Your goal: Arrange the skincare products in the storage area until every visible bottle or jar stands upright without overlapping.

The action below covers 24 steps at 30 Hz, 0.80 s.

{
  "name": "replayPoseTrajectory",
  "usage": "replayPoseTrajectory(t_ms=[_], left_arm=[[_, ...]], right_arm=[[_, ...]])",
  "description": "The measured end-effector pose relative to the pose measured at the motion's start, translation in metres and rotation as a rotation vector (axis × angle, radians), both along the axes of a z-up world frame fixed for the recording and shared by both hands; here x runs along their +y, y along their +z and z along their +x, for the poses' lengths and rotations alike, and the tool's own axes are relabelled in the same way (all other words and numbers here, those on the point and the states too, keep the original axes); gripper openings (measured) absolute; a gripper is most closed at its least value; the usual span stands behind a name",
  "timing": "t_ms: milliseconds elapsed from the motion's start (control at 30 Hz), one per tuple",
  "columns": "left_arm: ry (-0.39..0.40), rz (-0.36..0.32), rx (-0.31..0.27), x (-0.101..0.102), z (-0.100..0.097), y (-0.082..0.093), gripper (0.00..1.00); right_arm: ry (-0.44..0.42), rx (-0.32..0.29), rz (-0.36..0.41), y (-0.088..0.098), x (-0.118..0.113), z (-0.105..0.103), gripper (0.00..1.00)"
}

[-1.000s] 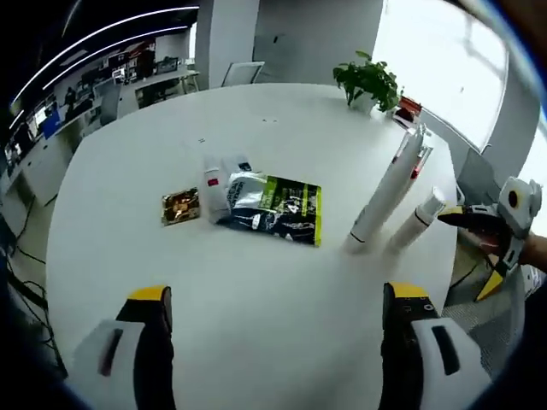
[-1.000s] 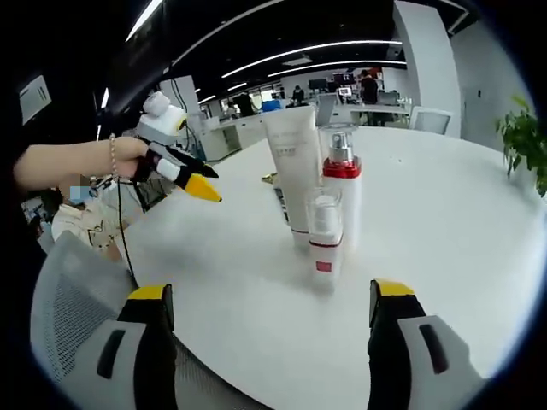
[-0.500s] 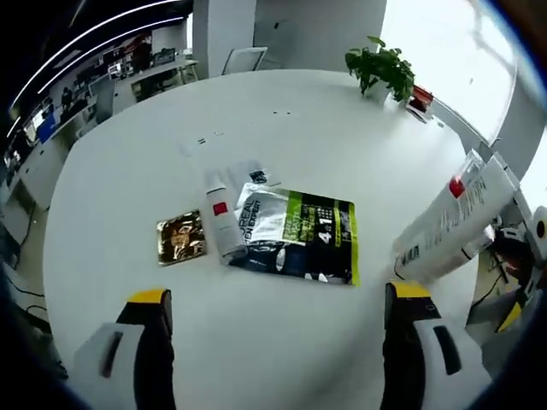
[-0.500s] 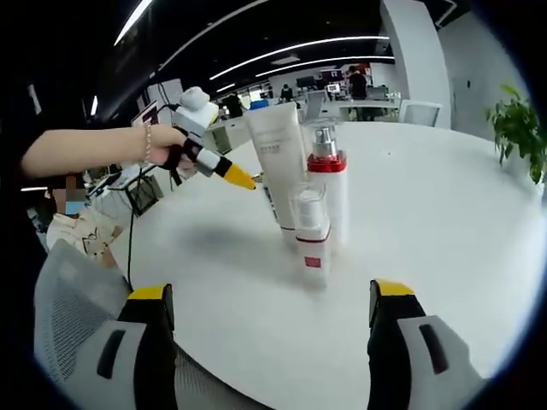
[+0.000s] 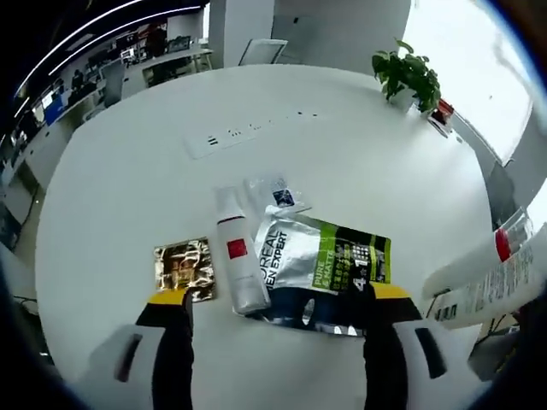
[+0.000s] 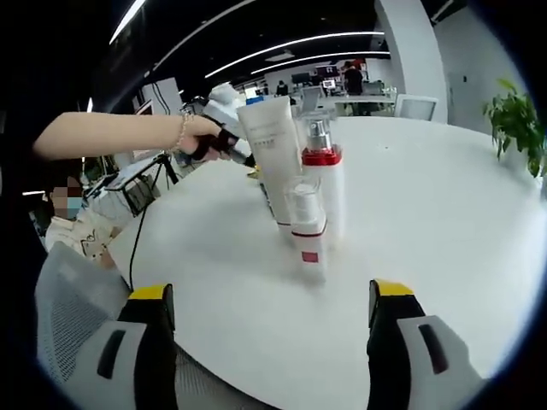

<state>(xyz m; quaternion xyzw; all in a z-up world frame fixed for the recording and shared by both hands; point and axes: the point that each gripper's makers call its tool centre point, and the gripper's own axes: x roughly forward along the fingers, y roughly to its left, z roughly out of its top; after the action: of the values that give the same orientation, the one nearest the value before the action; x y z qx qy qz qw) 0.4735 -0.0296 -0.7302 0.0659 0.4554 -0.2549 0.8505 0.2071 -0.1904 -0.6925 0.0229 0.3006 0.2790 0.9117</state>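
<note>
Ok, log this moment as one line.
left claw: open, over lying white bottle | right claw: open, facing three upright bottles | standing-up: pending

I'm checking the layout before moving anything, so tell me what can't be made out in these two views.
- Left gripper view: sachet pack hides the table beneath it; standing tube cut off at the edge.
- Right gripper view: white tube covers the left gripper; its jaws can't be seen.
- Small bottle: label too small to read.
</note>
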Motion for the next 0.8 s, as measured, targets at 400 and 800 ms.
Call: replayPoseTrajectory(t_ms=[400, 800], left_arm=[[-0.02, 0.102, 0.012, 0.008, 0.024, -0.008, 0.58], [-0.041, 0.177, 0.038, 0.004, 0.013, -0.017, 0.41]], right_arm=[[0.003, 0.01, -0.006, -0.002, 0.0, -0.001, 0.94], [-0.005, 0.022, -0.01, -0.005, -0.001, -0.002, 0.93]])
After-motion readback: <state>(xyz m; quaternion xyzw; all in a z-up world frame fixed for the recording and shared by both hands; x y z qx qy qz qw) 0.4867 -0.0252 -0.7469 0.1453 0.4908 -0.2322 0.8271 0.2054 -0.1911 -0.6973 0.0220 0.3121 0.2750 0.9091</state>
